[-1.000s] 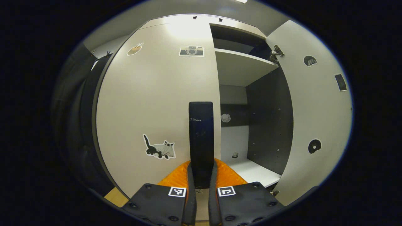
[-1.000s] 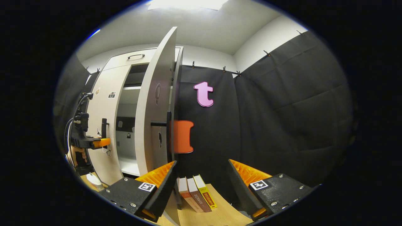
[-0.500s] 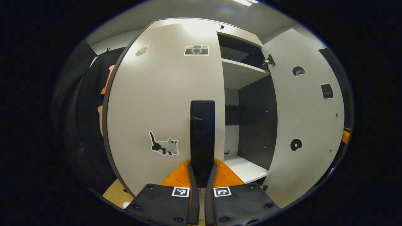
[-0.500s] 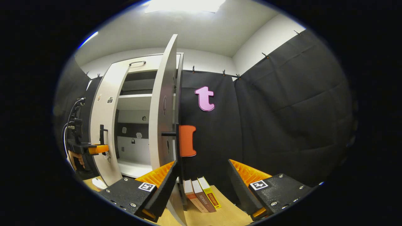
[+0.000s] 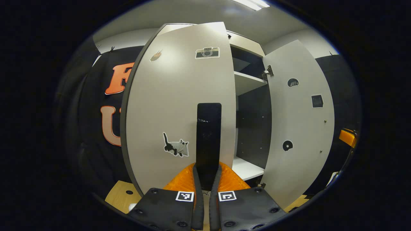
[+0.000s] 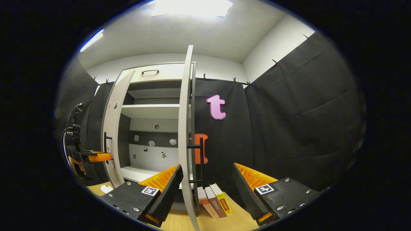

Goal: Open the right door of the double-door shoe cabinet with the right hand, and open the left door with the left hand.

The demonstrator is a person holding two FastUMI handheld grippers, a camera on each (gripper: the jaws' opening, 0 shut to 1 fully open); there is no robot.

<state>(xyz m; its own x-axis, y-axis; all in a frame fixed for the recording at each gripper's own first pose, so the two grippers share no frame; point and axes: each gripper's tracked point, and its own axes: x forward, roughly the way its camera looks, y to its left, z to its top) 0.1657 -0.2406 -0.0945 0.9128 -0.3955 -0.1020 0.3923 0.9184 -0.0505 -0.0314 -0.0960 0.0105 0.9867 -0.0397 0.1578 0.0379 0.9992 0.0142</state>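
Observation:
In the left gripper view my left gripper (image 5: 208,175) is shut on the black vertical handle (image 5: 208,134) of the left door (image 5: 167,106), a pale panel with camera and cat stickers, swung partly open. The right door (image 5: 298,128) stands wide open beyond it. From the right gripper view the right door (image 6: 184,128) appears edge-on, its black handle (image 6: 200,160) just past my right gripper (image 6: 205,189), which is open and holds nothing. Far left there, the left gripper (image 6: 96,157), held by a hand, grips the left door (image 6: 114,128) by its handle.
Inside the cabinet are white shelves (image 6: 151,110) and a dark back panel with small stickers. Three books (image 6: 213,200) stand on the wooden tabletop (image 6: 224,221) by the right door's foot. Black cloth walls close in on the right and behind.
The left door has swung further open with my left gripper shut on its handle. The right door now looks edge-on in the right gripper view, with my right gripper still open.

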